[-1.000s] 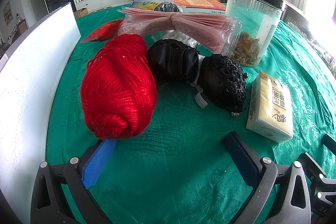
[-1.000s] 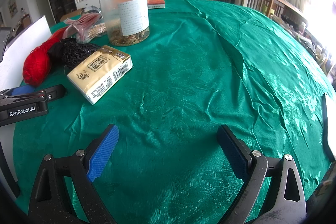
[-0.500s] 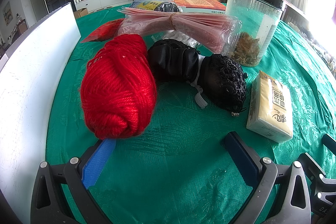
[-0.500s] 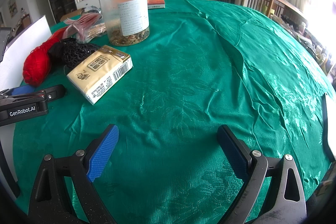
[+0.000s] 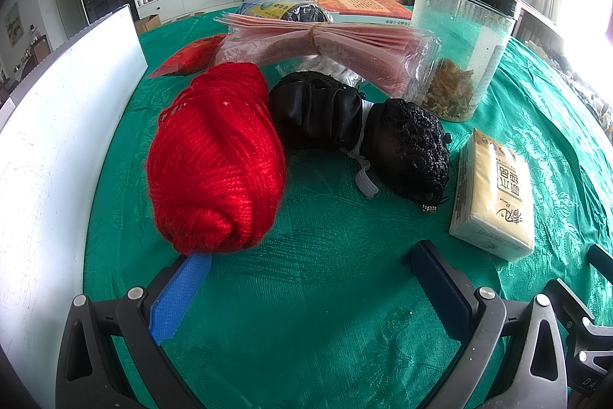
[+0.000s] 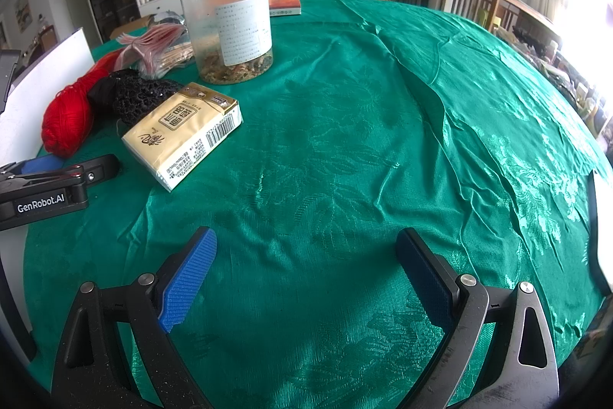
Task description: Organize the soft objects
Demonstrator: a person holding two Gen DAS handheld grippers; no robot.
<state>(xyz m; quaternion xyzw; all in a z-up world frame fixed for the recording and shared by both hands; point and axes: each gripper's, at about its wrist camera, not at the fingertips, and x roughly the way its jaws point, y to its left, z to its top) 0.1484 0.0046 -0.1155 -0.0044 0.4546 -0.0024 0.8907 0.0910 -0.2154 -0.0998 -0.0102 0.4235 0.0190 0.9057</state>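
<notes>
Left wrist view: both hand-held grippers released, soft things ungrasped

Left wrist view showed your left hand-held gripper [image 5: 310, 255] spread wide and holding nothing, low over the green cloth of the worktop [image 5: 306, 332]. Its left finger [image 5: 180, 294] sat just under the near end of the red yarn ball [image 5: 216, 160]; you could not tell from the picture whether they touched. Right beside the yarn lay the black fabric bundle [image 5: 360, 133], pressed against the yarn's right side, with a pale elastic strap across its middle. Near the bundle's right end lay the yellow tissue pack [image 5: 494, 194], flat on the cloth. Behind these sat the pink bundle in clear wrap [image 5: 325, 45] and the clear jar with a black lid [image 5: 463, 48], upright, with dried bits at its bottom. A white board [image 5: 57, 140] stood along the left edge.

Your right hand-held gripper [image 6: 306, 263] was likewise released and held nothing, over bare cloth well apart from the pile. From its camera, the tissue pack [image 6: 184, 133] lay to the front left, the yarn [image 6: 69, 117] farther left, and the left hand-held gripper's body entered at the left edge.
</notes>
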